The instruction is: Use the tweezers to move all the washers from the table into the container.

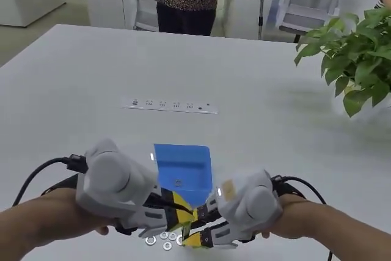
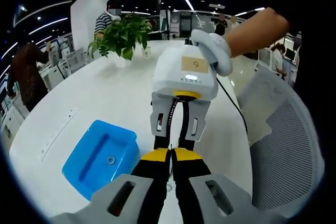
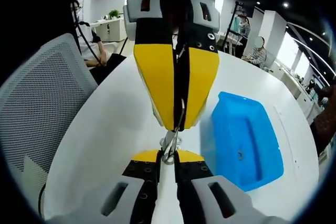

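Washers (image 1: 166, 241) are judged thin, slippery, best nipped at the rim; tweezers (image 3: 170, 141) are clamped by left gripper (image 2: 171, 153) and right gripper (image 3: 168, 157).

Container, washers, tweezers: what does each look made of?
Container is likely plastic: uniform bright blue, smooth moulded walls. Washers are probably metal: silvery, thin flat rings. Tweezers are seemingly bare metal: thin, shiny, mostly hidden.

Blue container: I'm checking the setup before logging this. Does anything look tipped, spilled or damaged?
Nothing stands out. The blue container sits upright on the table with one washer inside; the other washers lie flat near it.
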